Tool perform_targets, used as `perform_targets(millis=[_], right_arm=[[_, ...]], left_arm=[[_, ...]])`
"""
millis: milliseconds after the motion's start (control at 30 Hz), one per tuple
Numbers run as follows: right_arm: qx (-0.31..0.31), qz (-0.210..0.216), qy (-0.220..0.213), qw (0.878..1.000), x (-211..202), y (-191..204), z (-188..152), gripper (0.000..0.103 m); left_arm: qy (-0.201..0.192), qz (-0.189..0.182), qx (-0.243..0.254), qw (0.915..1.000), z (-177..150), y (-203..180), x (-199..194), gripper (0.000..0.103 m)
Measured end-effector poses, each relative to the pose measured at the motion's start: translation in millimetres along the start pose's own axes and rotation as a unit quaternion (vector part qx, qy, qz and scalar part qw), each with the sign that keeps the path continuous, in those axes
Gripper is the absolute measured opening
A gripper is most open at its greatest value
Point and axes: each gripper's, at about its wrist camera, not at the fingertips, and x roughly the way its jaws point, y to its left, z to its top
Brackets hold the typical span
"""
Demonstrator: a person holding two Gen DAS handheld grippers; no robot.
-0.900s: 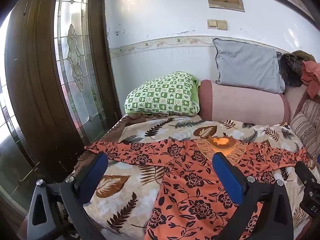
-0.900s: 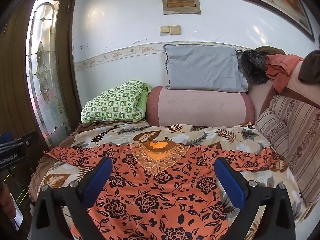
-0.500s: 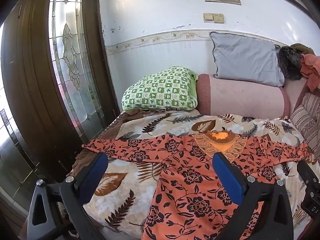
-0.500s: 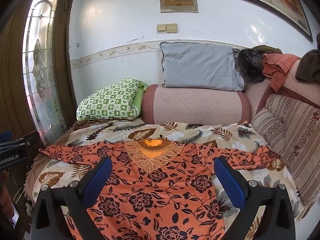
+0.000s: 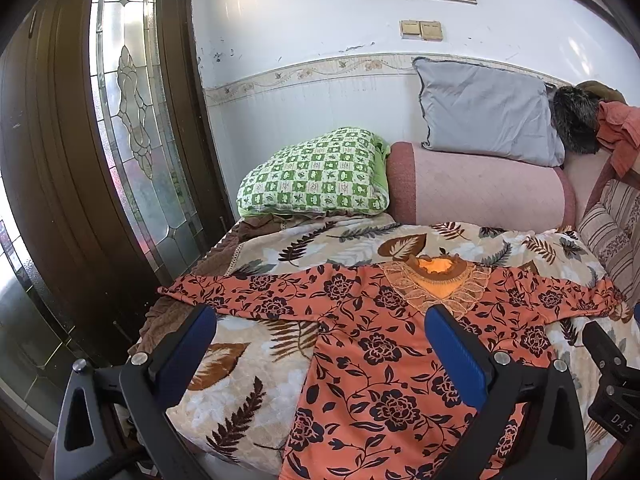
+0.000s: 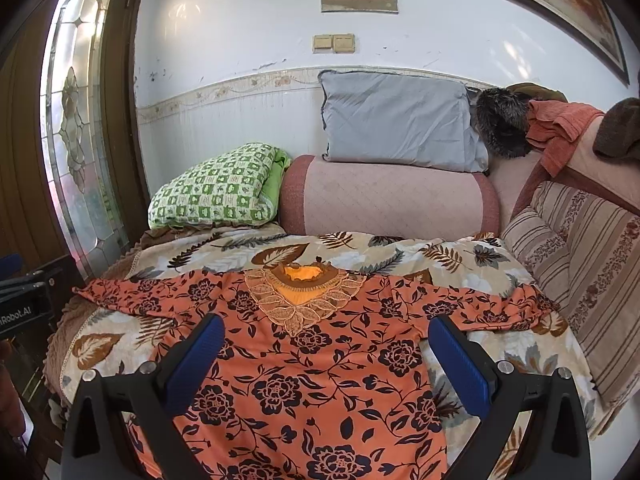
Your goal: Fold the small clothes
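An orange top with a black flower print [image 5: 380, 344] lies spread flat on the leaf-patterned blanket [image 5: 256, 364], sleeves out to both sides, lace collar [image 5: 436, 280] toward the wall. It also shows in the right wrist view [image 6: 312, 368]. My left gripper [image 5: 320, 320] is open and empty, hovering over the top's left side near the left sleeve [image 5: 240, 292]. My right gripper [image 6: 324, 328] is open and empty, above the middle of the top, below the collar [image 6: 300, 292].
A green checked pillow [image 5: 316, 176], a pink bolster [image 5: 480, 188] and a grey pillow [image 5: 484, 116] line the wall. A striped cushion [image 6: 580, 264] bounds the right side. A wooden door with a glass panel [image 5: 132, 120] stands at the left. Clothes [image 6: 556, 128] hang at the right.
Both grippers have tilted down and drawn a little closer over the top. The top has not moved, and both grippers remain open.
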Motion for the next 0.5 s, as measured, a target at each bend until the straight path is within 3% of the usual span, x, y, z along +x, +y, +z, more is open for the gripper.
perform_targets(millis=[500], right_arm=[[-0.002, 0.002, 0.011, 1.0, 7.9, 6.5, -0.2, 0.103]], left_arm=[[0.005, 0.0, 0.0, 1.0, 1.4, 0.8, 4.3, 0.103]])
